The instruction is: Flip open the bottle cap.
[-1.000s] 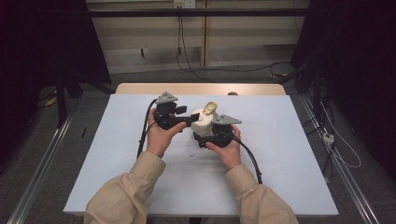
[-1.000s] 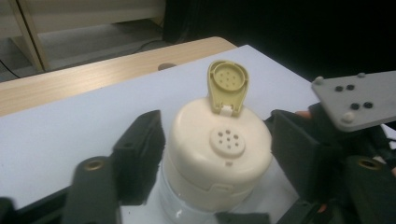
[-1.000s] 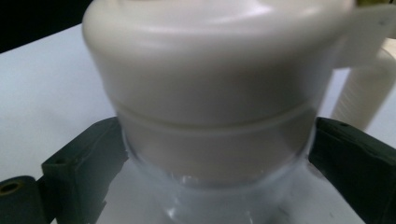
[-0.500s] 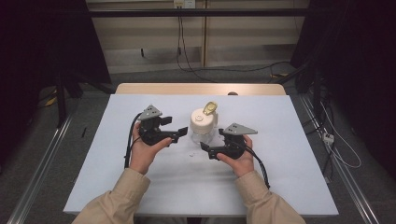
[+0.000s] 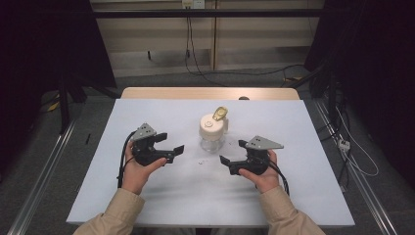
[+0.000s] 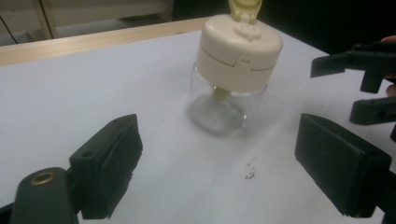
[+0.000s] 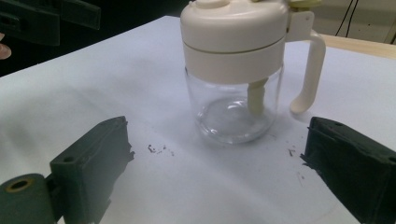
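Both claws gape wide and hold nothing: the left gripper point(image 5: 172, 143) sits just left of the glass jar point(image 5: 213, 137), the right gripper point(image 5: 233, 152) just right of it (neither touching). The jar stands upright, cream lid point(image 6: 238, 45) on, mid-table point(image 5: 303, 127).

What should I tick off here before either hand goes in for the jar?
1. Jar upright on the table: ok.
2. Cream lid seated on the glass: ok.
3. Left tongs open, holding nothing: ok.
4. Right tongs open, holding nothing: ok.
5. Both tongs apart from the jar, one on each side: ok.
6. Jar empty: cannot tell; the glass looks clear apart from a pale stem inside.
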`<state>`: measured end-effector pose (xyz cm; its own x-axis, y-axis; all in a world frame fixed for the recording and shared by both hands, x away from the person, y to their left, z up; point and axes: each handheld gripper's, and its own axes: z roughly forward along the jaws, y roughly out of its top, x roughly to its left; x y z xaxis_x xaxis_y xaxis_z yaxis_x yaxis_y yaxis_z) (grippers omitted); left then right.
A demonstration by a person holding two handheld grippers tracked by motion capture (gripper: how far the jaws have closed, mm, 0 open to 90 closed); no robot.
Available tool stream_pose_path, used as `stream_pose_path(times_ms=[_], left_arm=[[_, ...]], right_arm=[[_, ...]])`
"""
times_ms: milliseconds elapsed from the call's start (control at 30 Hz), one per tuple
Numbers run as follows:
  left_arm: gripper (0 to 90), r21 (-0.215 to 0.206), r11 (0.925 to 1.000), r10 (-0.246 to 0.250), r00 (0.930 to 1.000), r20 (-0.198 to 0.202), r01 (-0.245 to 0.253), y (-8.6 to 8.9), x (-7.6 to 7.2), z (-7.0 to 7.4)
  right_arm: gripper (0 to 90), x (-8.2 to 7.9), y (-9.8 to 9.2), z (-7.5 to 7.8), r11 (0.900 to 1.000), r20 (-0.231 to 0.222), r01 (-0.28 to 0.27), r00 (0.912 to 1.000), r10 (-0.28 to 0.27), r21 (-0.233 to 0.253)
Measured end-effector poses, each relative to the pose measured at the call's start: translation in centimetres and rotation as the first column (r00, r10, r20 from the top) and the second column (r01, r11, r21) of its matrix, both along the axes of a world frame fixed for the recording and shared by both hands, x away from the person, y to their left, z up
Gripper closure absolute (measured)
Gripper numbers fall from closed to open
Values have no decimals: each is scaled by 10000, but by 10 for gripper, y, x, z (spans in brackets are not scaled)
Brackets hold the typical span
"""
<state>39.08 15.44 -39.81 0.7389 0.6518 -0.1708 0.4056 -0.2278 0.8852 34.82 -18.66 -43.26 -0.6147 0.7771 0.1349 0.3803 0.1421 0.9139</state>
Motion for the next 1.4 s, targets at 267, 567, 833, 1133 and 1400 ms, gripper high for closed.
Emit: stream_pose_path(times_ms=[267, 567, 833, 1133, 1400], left_arm=[[135, 164, 9998, -64, 10000, -20, 64, 16, -9, -9], [128, 60, 9995, 321, 9994, -104, -321, 38, -16, -19], [122, 22, 9995, 312, 9995, -57, -312, 47, -22, -23], [115, 9, 9986, 534, 9985, -93, -534, 62, -28, -27], [113, 267, 9984, 504, 9987, 63, -505, 64, -33, -28]], right_arm=[[67, -10, -14, -1, 10000, -74, 21, 10000, -21, 34], [76, -19, -28, -6, 9998, -194, 217, 9996, -216, 45], [78, -27, -36, -9, 9996, -204, 260, 9994, -262, -115], [79, -38, -54, -11, 9982, -114, 389, 9992, -394, -456], [81, -48, -66, -14, 9967, -75, 457, 9989, -463, -671]])
